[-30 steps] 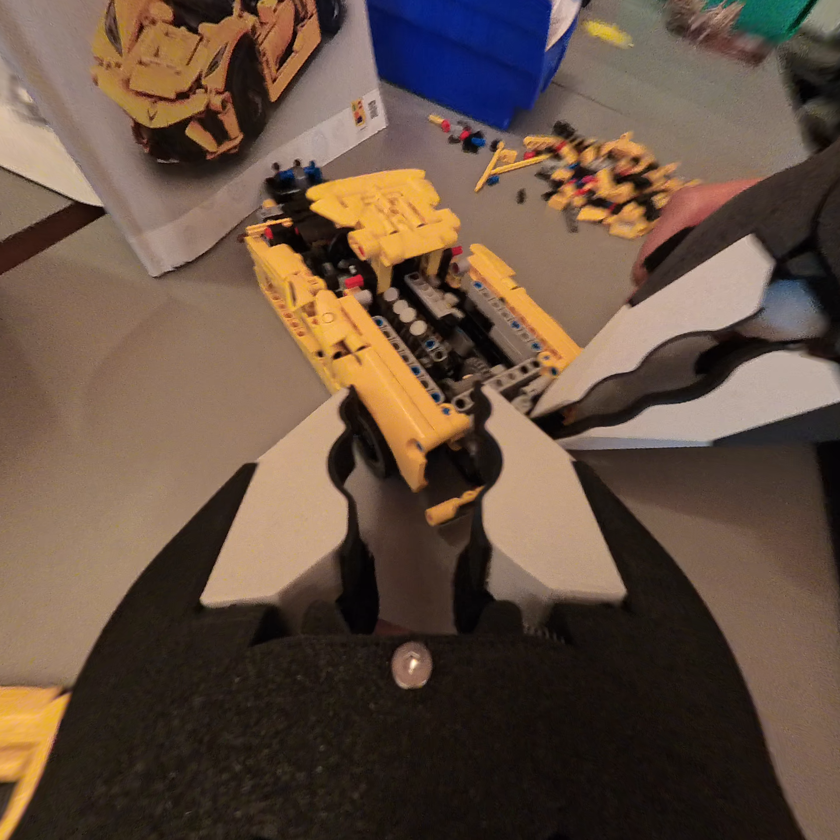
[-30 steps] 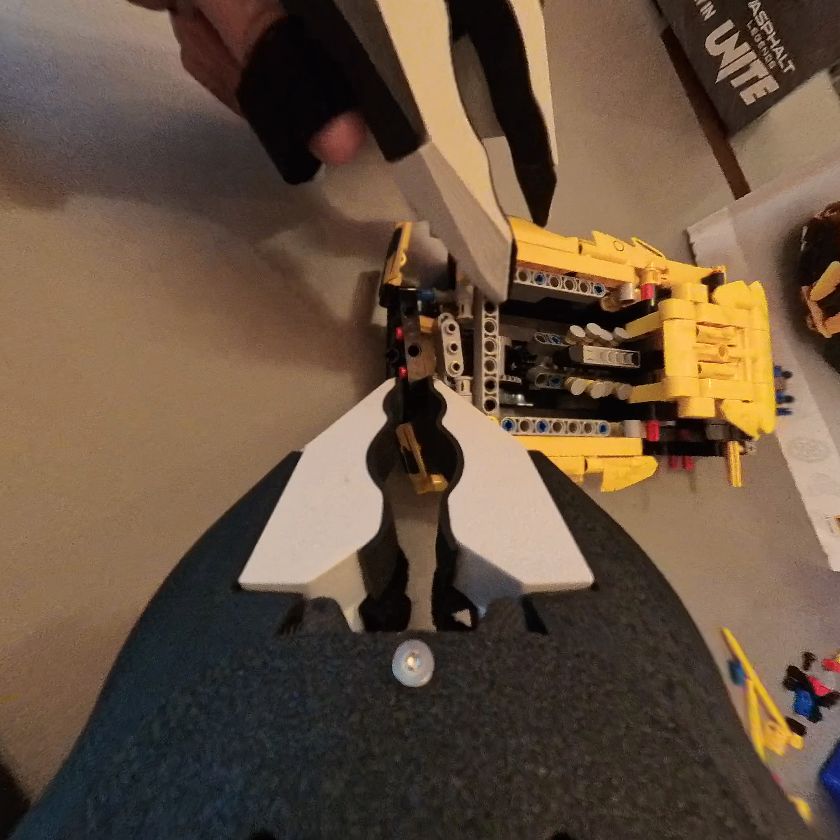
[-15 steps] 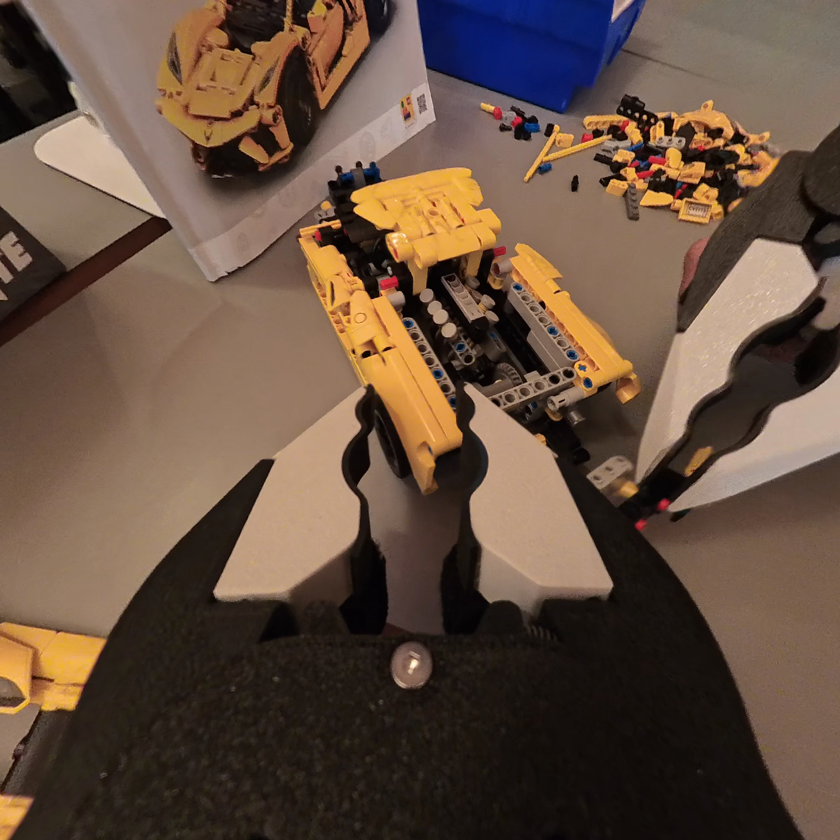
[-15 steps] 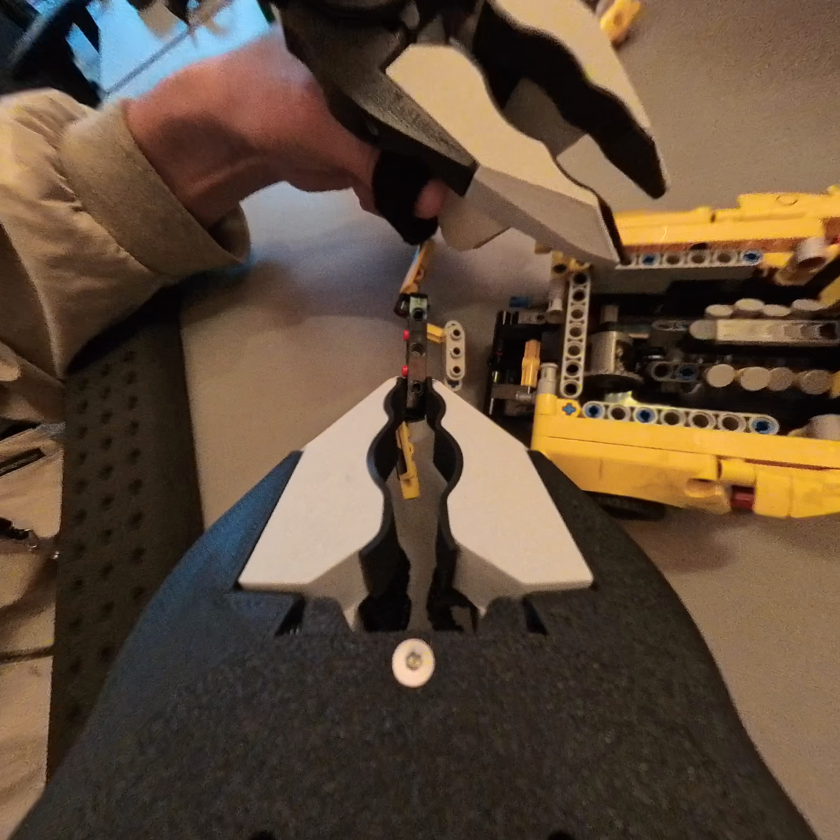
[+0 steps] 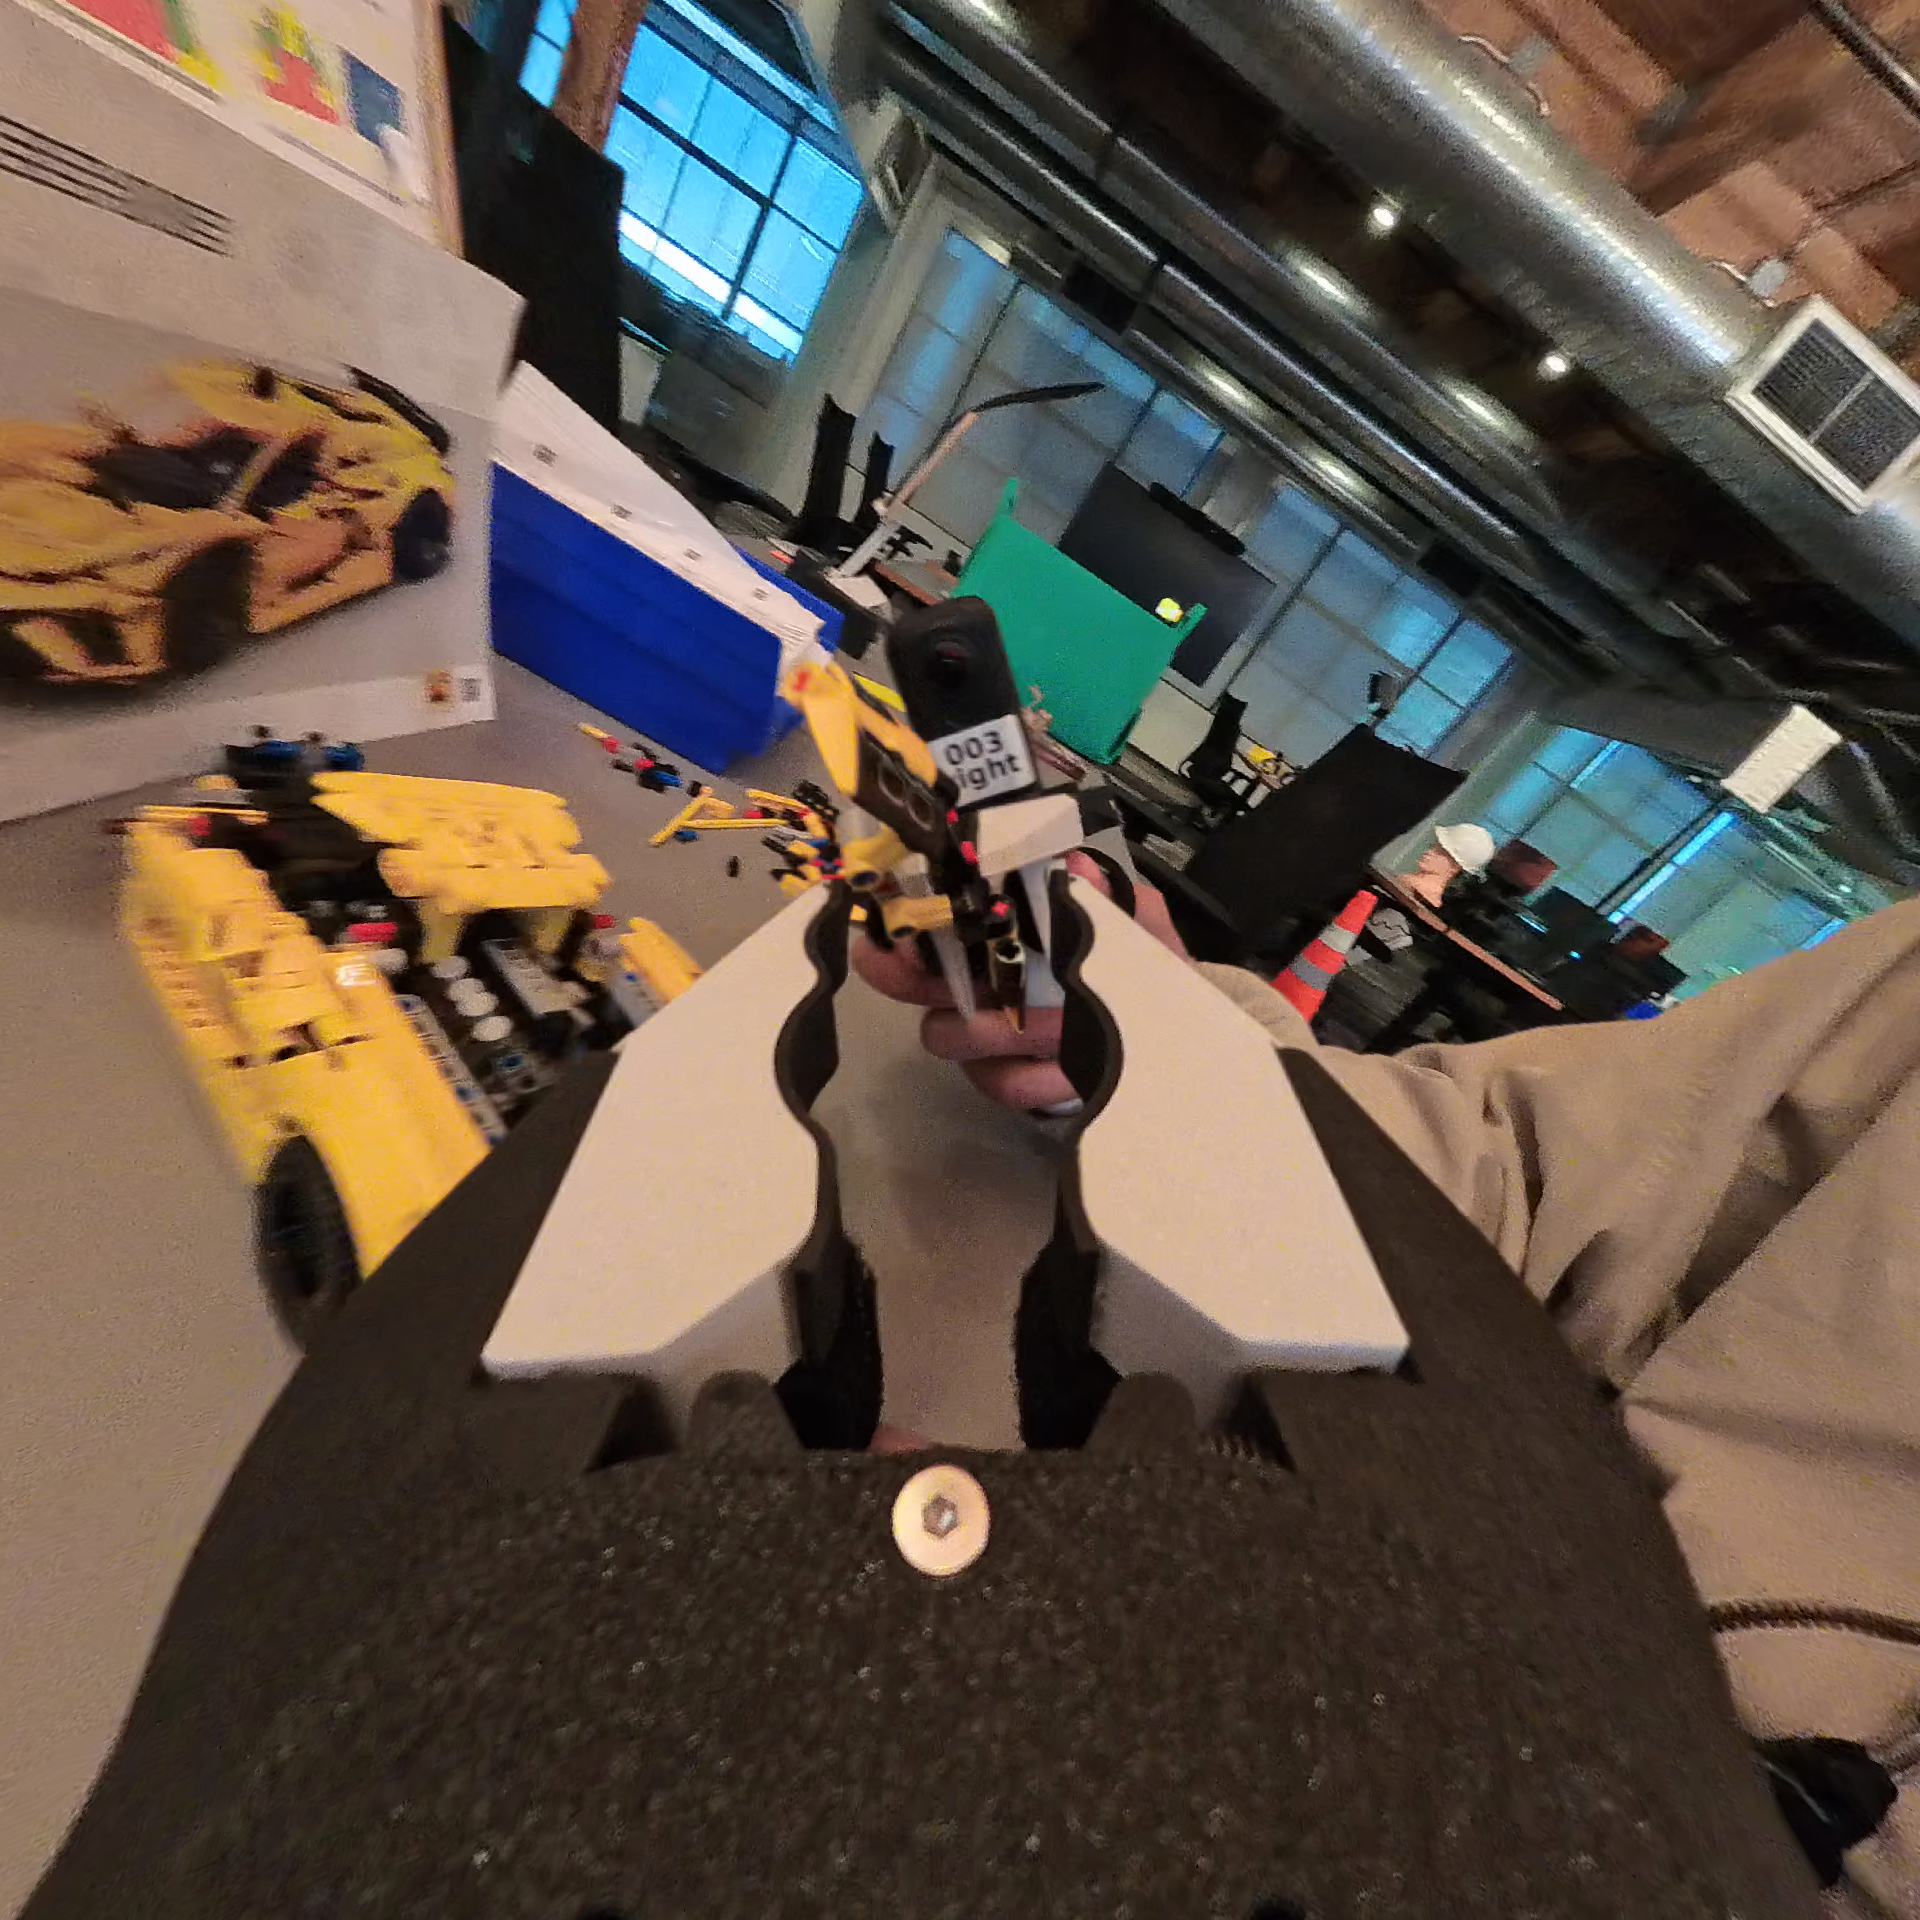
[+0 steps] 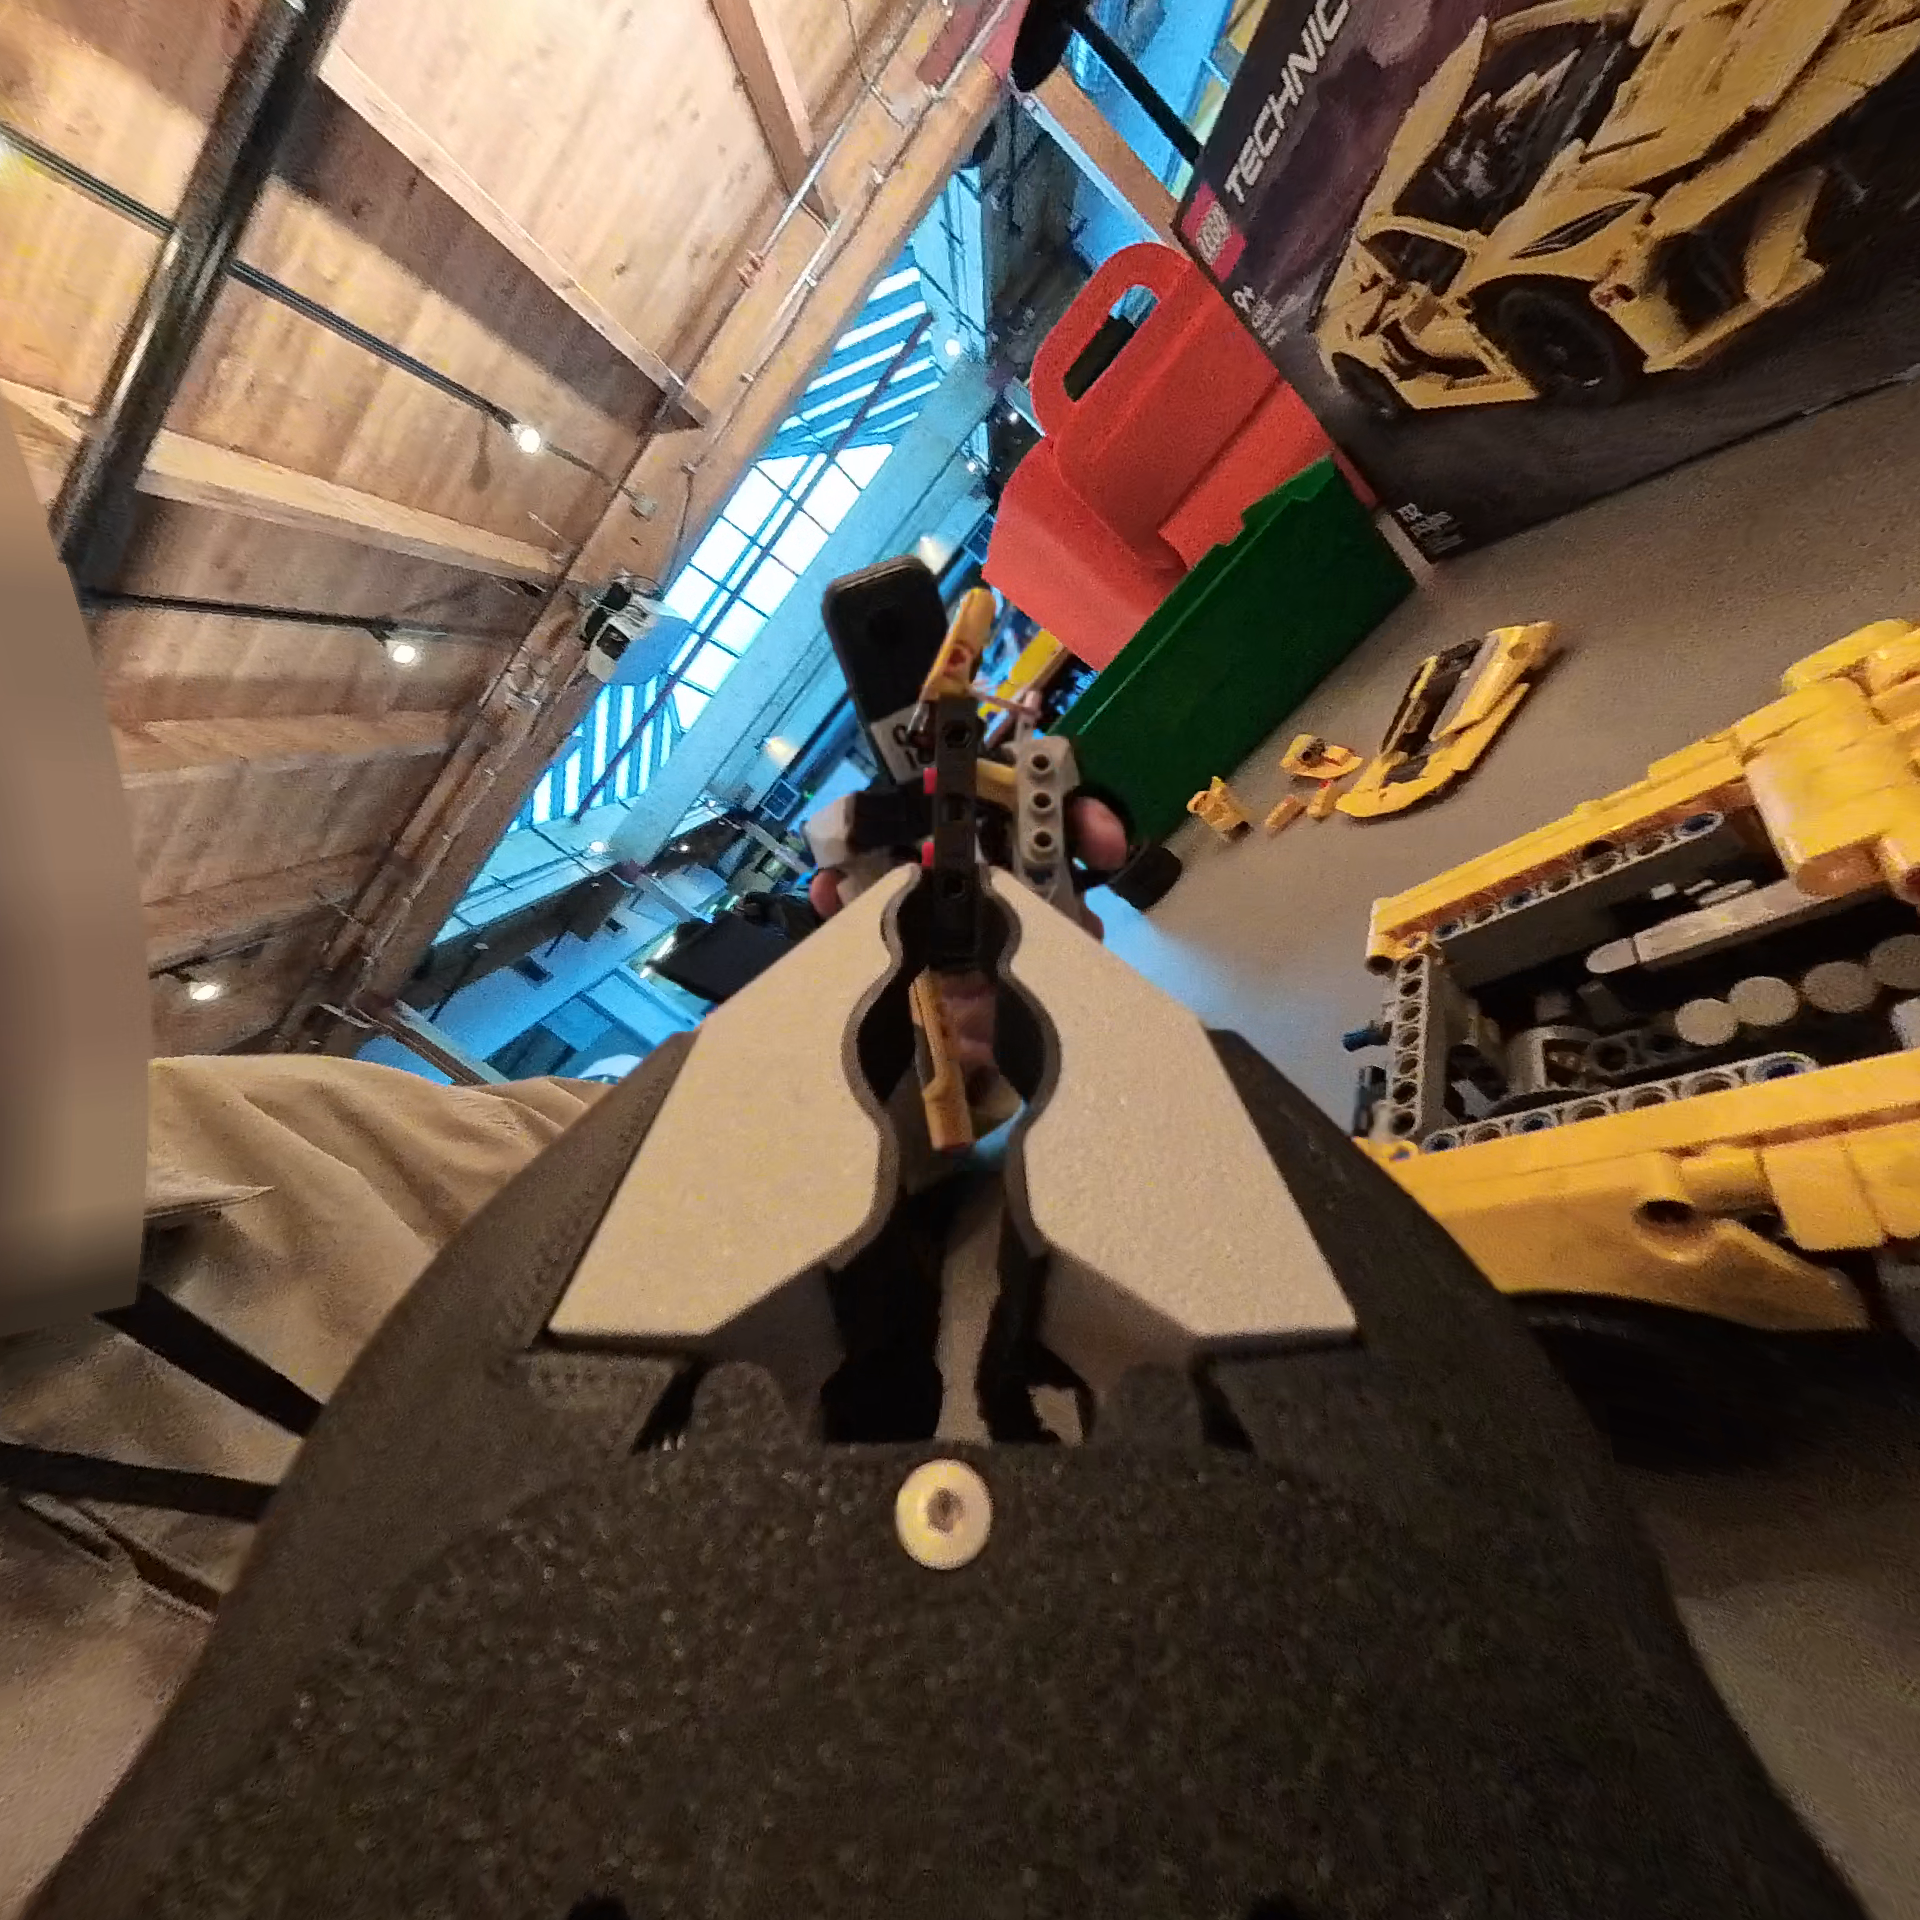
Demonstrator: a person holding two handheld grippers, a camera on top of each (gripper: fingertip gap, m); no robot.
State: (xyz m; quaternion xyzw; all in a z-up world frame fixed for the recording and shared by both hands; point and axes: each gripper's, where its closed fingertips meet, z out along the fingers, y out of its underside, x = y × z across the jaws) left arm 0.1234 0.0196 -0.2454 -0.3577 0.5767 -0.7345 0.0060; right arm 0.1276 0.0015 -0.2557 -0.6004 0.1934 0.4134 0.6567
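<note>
My right gripper (image 6: pixel 951 891) is shut on a small black-and-yellow brick sub-assembly (image 6: pixel 954 790) and holds it up in the air. In the left wrist view the same sub-assembly (image 5: pixel 883 831) sits just beyond my left gripper (image 5: pixel 948 920), which is open and empty. The two grippers face each other, tips close together. The right gripper (image 5: pixel 1003 961) points back at the left one, with a hand behind it. The part-built yellow brick car (image 5: pixel 343 987) lies on the grey table to the left, and shows in the right wrist view (image 6: pixel 1662 997).
The car's picture box (image 5: pixel 208 540) and a blue bin (image 5: pixel 634 623) stand behind the car, with loose bricks (image 5: pixel 727 816) nearby. Red bins (image 6: pixel 1132 416), a green bin (image 6: pixel 1247 644), a yellow door panel (image 6: pixel 1444 717) and a black wheel (image 6: pixel 1148 873) are on the table. A beige sleeve (image 5: pixel 1662 1195) is at right.
Both grippers rose from the table and turned to face each other. The left gripper came off the car's front corner. The right gripper lifted the black-and-yellow piece away from the car.
</note>
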